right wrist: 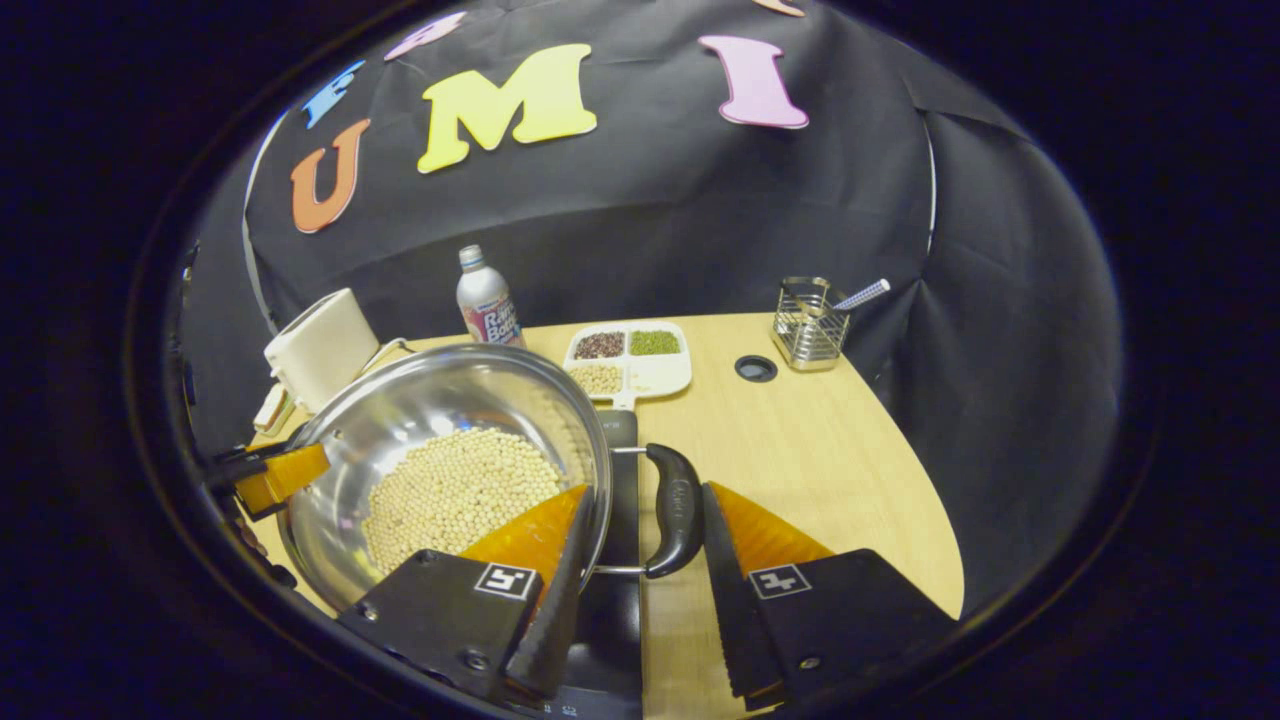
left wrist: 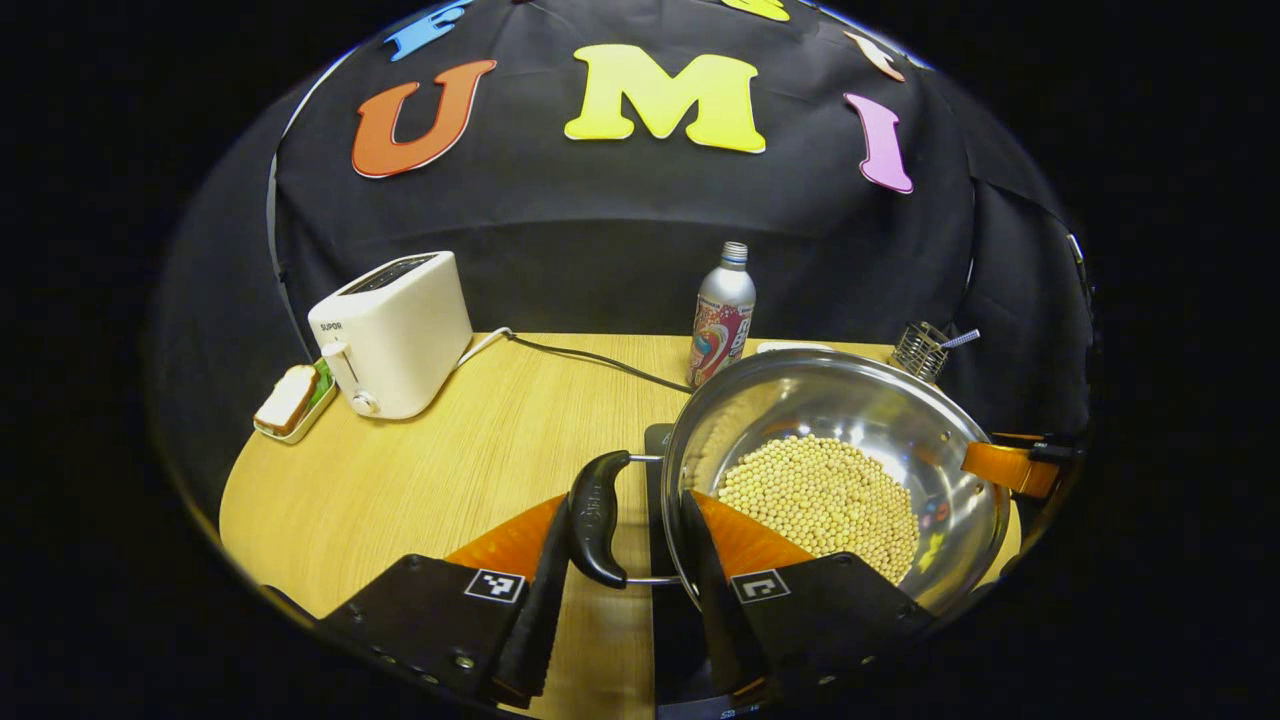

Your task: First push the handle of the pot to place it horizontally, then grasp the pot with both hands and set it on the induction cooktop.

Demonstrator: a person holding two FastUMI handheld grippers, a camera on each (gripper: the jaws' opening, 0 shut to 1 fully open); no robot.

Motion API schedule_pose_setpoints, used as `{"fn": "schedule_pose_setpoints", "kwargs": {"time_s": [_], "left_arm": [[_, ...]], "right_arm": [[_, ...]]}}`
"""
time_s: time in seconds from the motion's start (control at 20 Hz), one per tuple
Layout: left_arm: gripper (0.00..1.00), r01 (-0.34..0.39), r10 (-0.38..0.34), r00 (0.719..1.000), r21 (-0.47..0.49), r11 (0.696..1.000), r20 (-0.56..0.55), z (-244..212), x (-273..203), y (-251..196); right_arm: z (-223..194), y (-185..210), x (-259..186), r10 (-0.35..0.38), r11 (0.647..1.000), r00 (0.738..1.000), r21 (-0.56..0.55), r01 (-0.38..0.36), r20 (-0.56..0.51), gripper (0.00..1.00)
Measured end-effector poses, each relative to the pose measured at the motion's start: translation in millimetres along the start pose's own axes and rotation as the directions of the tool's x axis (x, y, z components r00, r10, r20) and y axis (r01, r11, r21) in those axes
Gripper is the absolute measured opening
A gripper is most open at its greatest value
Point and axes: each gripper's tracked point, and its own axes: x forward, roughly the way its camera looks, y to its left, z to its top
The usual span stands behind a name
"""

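Steel pot [left wrist: 850, 420] of pale beans [left wrist: 820, 495], over the dark induction cooktop [left wrist: 660, 520] on the wooden table [left wrist: 420, 480]. Left gripper [left wrist: 630, 590] and right gripper [right wrist: 640, 590] each part open, straddling a black side handle [left wrist: 597, 517]; clamped or not, impossible to tell. Toaster [left wrist: 390, 330] and bottle [left wrist: 722, 318] behind.

pot [right wrist: 440, 470]: on cooktop [right wrist: 620, 590], beans [right wrist: 455, 495] inside
toaster [right wrist: 320, 348]: 10 o'clock of pot
bottle [right wrist: 485, 297]: 12 o'clock, behind pot
tray [right wrist: 630, 360]: 1 o'clock
rack [right wrist: 808, 323]: 2 o'clock, on bench [right wrist: 820, 470]
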Motion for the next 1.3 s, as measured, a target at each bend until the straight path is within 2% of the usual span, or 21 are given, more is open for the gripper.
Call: {"fn": "schedule_pose_setpoints", "kwargs": {"time_s": [0.3, 0.4, 0.45, 0.6, 0.7, 0.75, 0.8, 0.85, 0.9, 0.95, 1.05, 1.2, 1.25, 1.3], "left_arm": [[0.61, -0.026, 0.026, 0.999, 0.011, 1.000, 0.025, 0, 0, -2], [0.61, -0.030, 0.030, 0.999, -0.003, 1.000, 0.029, 0, 0, -4], [0.61, -0.030, 0.030, 0.999, 0.002, 1.000, 0.030, 0, 0, -2], [0.63, 0.009, -0.009, 1.000, 0.012, 1.000, 0.013, -5, 2, -6], [0.76, 0.033, -0.033, 0.999, -0.006, 0.999, -0.015, -16, -1, -6], [0.87, 0.039, -0.039, 0.999, -0.019, 0.999, 0.000, -14, -5, -5], [0.91, 0.036, -0.035, 0.999, -0.030, 0.999, 0.022, -11, -9, -3], [0.95, 0.030, -0.029, 0.999, -0.034, 0.999, 0.043, -8, -15, 0], [0.96, 0.032, -0.030, 0.998, -0.029, 0.999, 0.057, -6, -22, 2], [0.98, 0.036, -0.034, 0.998, -0.033, 0.999, 0.059, -8, -31, 2], [0.99, 0.044, -0.038, 0.995, -0.060, 0.997, 0.091, -7, -48, 0], [0.99, 0.034, -0.026, 0.988, -0.052, 0.998, 0.149, -6, -79, 2], [0.89, 0.026, -0.017, 0.984, -0.048, 0.999, 0.178, -5, -89, 3], [0.98, 0.022, -0.013, 0.980, -0.045, 0.999, 0.200, -5, -100, 3]], "right_arm": [[1, -3, -2, -0.004, 1.000, 1.000, -0.007, 0.004, 0.022, 0.69], [3, -5, 0, -0.011, 1.000, 1.000, -0.021, 0.011, 0.023, 0.66], [5, -4, 1, -0.013, 1.000, 1.000, -0.021, 0.013, 0.023, 0.69], [4, -5, -2, -0.010, 1.000, 1.000, -0.018, 0.010, 0.029, 0.67], [7, -5, -6, 0.010, 1.000, 0.998, 0.002, -0.010, 0.057, 0.68], [9, -7, -9, 0.015, 1.000, 0.997, 0.019, -0.017, 0.079, 0.73], [12, -7, -15, 0.019, 0.999, 0.995, 0.039, -0.023, 0.099, 0.69], [15, -7, -23, 0.028, 0.998, 0.992, 0.057, -0.036, 0.124, 0.69], [15, -7, -30, 0.032, 0.997, 0.989, 0.069, -0.042, 0.143, 0.70], [14, -5, -38, 0.042, 0.996, 0.987, 0.071, -0.054, 0.154, 0.80], [11, -6, -53, 0.044, 0.997, 0.982, 0.058, -0.056, 0.183, 0.93], [0, -10, -75, 0.031, 0.998, 0.975, 0.039, -0.041, 0.220, 0.93], [-5, -10, -83, 0.030, 0.999, 0.973, 0.036, -0.039, 0.229, 0.94], [-10, -10, -92, 0.033, 0.998, 0.970, 0.035, -0.042, 0.241, 0.93]]}}
